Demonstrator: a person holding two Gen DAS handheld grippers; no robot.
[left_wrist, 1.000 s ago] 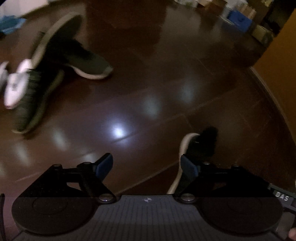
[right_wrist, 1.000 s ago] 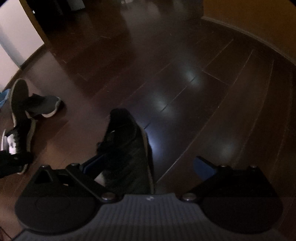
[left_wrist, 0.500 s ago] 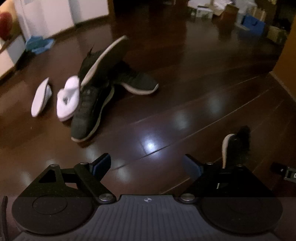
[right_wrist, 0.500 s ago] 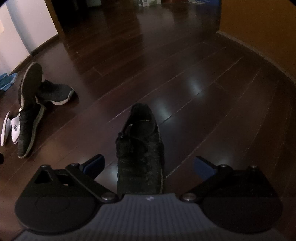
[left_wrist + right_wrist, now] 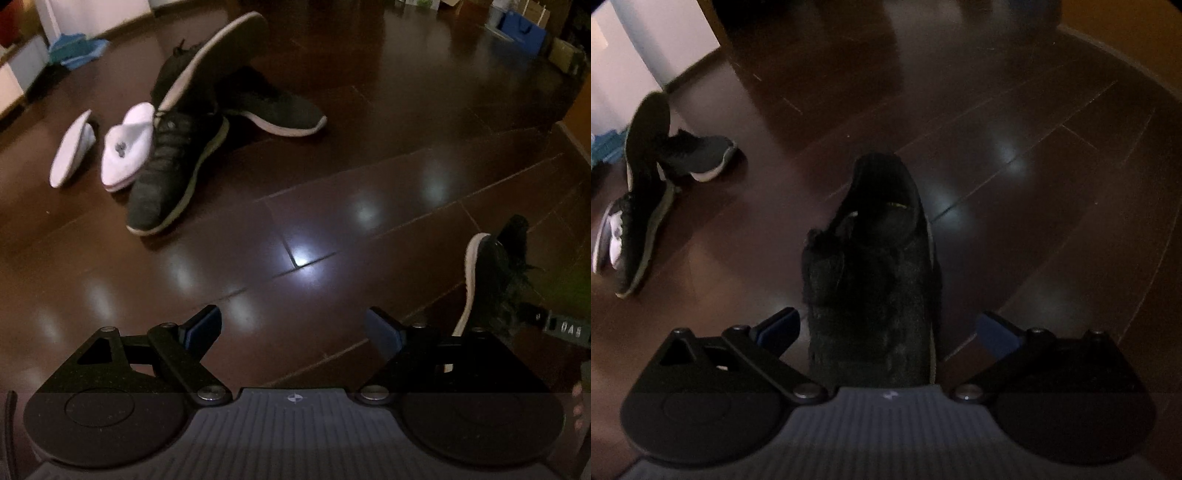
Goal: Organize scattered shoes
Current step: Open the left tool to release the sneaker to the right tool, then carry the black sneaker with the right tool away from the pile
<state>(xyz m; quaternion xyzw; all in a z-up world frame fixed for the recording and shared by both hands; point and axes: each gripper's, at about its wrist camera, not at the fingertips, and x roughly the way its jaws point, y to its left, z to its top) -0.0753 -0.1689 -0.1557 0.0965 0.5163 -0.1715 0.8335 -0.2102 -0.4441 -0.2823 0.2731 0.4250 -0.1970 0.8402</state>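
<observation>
A heap of black sneakers lies on the dark wood floor at upper left: one flat (image 5: pixel 173 166), one tipped up sole-out (image 5: pixel 218 55), one behind (image 5: pixel 277 107). Two white slippers (image 5: pixel 127 151) (image 5: pixel 72 147) lie beside them. My left gripper (image 5: pixel 293 328) is open over bare floor, well short of the heap. A lone black sneaker (image 5: pixel 871 258) lies toe-away between the fingers of my right gripper (image 5: pixel 888 330), which is open and does not touch it. The same sneaker (image 5: pixel 495 273) shows at the right edge of the left wrist view. The heap (image 5: pixel 646 206) sits far left in the right wrist view.
A blue cloth (image 5: pixel 79 50) and white cabinets (image 5: pixel 14 74) stand at the back left. A blue bag (image 5: pixel 522 27) and boxes are at the back right. An orange wall (image 5: pixel 580 110) with a skirting edge runs along the right. Glossy floor boards lie between heap and lone sneaker.
The left gripper has come nearer the shoe heap, which now looks larger. The right gripper has closed in on the lone black sneaker, whose heel end now sits between its open fingers.
</observation>
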